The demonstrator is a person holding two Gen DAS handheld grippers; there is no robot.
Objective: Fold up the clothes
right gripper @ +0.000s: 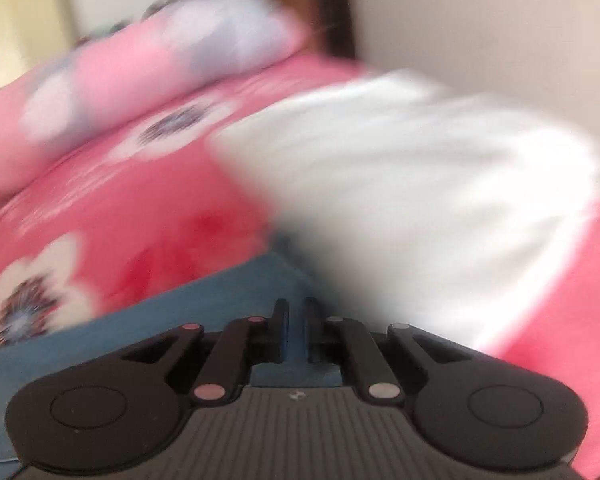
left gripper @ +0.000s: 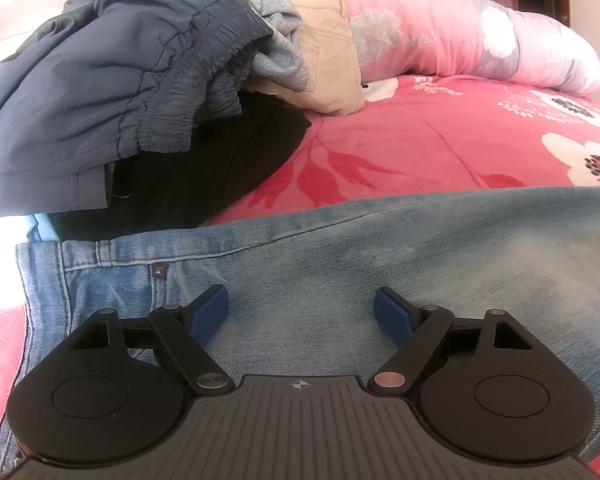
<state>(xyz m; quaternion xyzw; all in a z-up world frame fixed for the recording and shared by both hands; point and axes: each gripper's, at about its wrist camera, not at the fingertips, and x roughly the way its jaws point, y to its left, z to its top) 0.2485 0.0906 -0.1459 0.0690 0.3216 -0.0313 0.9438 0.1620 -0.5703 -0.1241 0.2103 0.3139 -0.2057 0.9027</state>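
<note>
1. The left gripper (left gripper: 302, 308) hovers with its 2 blue-padded fingers (left gripper: 208, 314) spread wide over the light blue jeans (left gripper: 340, 264), which lie flat directly beneath and ahead of it.
2. Beyond the jeans to its left sits a heap: a navy jacket (left gripper: 100, 88) on a black garment (left gripper: 204, 176), with grey (left gripper: 276, 40) and beige clothes (left gripper: 332, 64) behind.
3. Ahead and right lies the pink floral bedspread (left gripper: 440, 140).
4. The right gripper (right gripper: 296, 330), pressed nearly together, pinches blue denim; the view is blurred.
5. A white pillow (right gripper: 420, 184) lies just ahead of it.
</note>
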